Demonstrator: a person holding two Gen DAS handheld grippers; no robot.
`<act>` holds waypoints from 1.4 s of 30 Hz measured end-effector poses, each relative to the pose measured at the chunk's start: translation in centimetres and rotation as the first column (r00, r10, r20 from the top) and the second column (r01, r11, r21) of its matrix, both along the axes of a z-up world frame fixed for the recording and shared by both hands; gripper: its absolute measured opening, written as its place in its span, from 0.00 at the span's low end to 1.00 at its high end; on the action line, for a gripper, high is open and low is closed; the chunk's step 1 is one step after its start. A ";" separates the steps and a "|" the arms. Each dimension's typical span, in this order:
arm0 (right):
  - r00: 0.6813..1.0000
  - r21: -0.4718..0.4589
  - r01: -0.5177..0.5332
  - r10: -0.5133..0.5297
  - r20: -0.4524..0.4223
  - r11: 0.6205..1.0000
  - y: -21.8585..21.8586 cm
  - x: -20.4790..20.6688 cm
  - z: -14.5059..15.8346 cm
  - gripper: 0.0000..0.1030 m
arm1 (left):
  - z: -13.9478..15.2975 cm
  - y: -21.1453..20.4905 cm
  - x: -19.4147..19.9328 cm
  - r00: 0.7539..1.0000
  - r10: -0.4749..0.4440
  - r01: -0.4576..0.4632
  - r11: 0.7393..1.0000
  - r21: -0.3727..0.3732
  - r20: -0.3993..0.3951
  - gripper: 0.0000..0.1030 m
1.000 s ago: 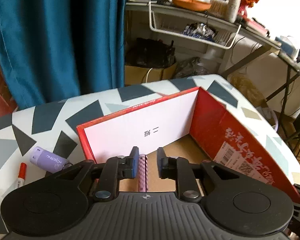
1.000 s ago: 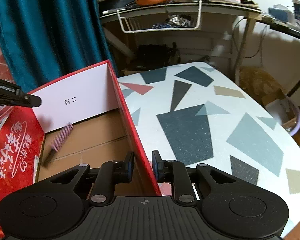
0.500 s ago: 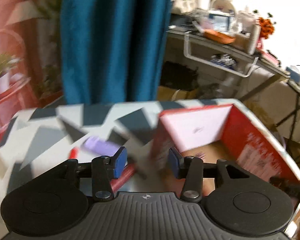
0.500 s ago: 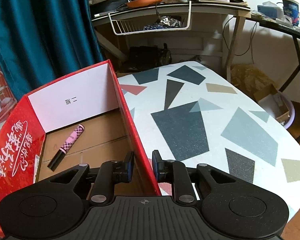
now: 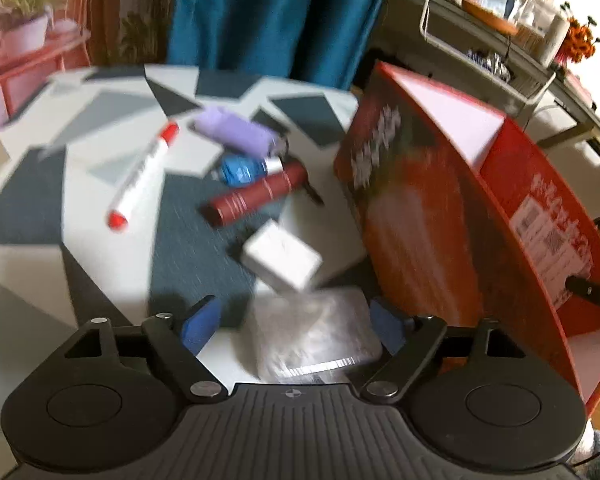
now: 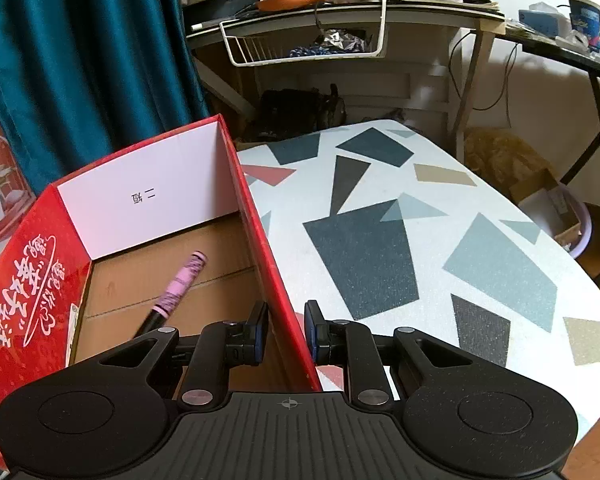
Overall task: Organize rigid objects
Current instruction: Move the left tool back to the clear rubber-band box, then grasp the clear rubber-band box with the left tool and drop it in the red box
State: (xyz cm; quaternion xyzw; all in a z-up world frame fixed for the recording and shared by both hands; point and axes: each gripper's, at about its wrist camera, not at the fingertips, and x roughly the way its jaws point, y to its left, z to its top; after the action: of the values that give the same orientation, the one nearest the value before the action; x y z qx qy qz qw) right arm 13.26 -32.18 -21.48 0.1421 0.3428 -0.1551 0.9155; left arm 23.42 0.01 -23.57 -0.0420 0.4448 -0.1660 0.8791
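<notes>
The right gripper (image 6: 286, 332) pinches the red box's (image 6: 32, 280) side wall to keep it steady. A pink tube (image 6: 180, 284) lies inside. The left gripper (image 5: 290, 322), fingers spread wide, hovers around a clear-wrapped packet (image 5: 312, 332), probably next to grab.

Box (image 6: 260, 240): red outside with white script, white inner walls, brown cardboard floor. Tube (image 6: 180, 284) in it: pink with black stripes, black end. Table (image 6: 420, 200): white with dark teal, grey, tan, red shards. Ahead of left claw (image 5: 296, 320): white block (image 5: 280, 258), maroon tube (image 5: 260, 194), lilac case (image 5: 236, 134), white marker (image 5: 140, 172) with red ends, blue item (image 5: 238, 170). Curtain (image 6: 80, 60) teal.
</notes>
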 end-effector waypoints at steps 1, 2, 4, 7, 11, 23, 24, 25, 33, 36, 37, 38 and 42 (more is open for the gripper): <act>1.000 -0.002 -0.002 0.002 -0.002 1.000 0.0 0.1 0.0 0.17 | -0.3 -0.2 -0.2 1.000 -0.005 0.005 1.000 0.002 -0.010 0.82; 1.000 -0.001 -0.002 0.002 -0.001 1.000 0.0 0.1 0.0 0.17 | -0.7 -0.3 -0.6 1.000 -0.011 0.011 1.000 0.008 -0.015 0.84; 1.000 0.001 0.001 -0.001 0.000 1.000 0.0 0.1 0.0 0.17 | -1.0 -0.9 -0.6 1.000 -0.021 0.022 0.999 0.027 -0.019 0.85; 1.000 0.002 0.003 -0.003 0.001 1.000 0.0 0.1 -0.1 0.17 | -1.4 -1.3 -0.9 1.000 -0.023 0.024 0.999 0.040 -0.021 0.85; 1.000 0.001 0.002 -0.002 0.001 1.000 0.0 0.1 0.0 0.17 | -2.3 -1.7 -1.2 1.000 -0.010 0.011 0.999 0.052 -0.025 0.85; 1.000 -0.004 -0.005 0.005 0.002 1.000 0.1 0.0 -0.1 0.17 | -2.8 -2.2 -1.2 1.000 0.016 -0.018 0.997 0.082 0.022 0.83; 1.000 -0.005 -0.007 0.007 0.002 1.000 0.1 0.0 -0.1 0.17 | -2.9 -2.1 -1.3 0.999 0.020 -0.022 0.997 0.079 0.030 0.83; 1.000 -0.008 -0.009 0.009 0.002 1.000 0.1 0.0 -0.1 0.17 | -2.9 -2.0 -1.5 0.999 0.024 -0.027 0.997 0.078 0.037 0.83; 1.000 0.005 -0.005 0.005 0.015 1.000 -0.1 -0.1 -0.1 0.17 | -2.3 -1.4 -2.1 0.996 0.055 -0.061 0.995 0.084 0.077 0.82; 1.000 0.005 -0.005 0.005 0.015 1.000 -0.1 -0.1 -0.1 0.17 | -1.9 -1.2 -2.3 0.993 0.067 -0.074 0.995 0.071 0.093 0.82; 1.000 0.006 -0.005 0.005 0.015 1.000 -0.1 -0.1 -0.1 0.17 | -1.8 -1.2 -2.4 0.993 0.069 -0.076 0.995 0.068 0.100 0.82; 1.000 0.004 -0.006 0.005 0.015 1.000 0.0 -0.1 -0.1 0.17 | -1.7 -1.2 -2.5 0.992 0.071 -0.079 0.995 0.066 0.106 0.82; 1.000 0.003 -0.002 0.002 0.018 1.000 -0.1 -0.2 -0.1 0.17 | -1.2 -0.9 -2.9 0.989 0.077 -0.085 0.994 0.062 0.123 0.82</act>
State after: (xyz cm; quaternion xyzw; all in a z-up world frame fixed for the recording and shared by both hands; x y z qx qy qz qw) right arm 13.07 -32.24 -21.55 0.1445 0.3348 -0.1526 0.9186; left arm 20.55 -0.93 -24.82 -0.0203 0.3944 -0.1174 0.9112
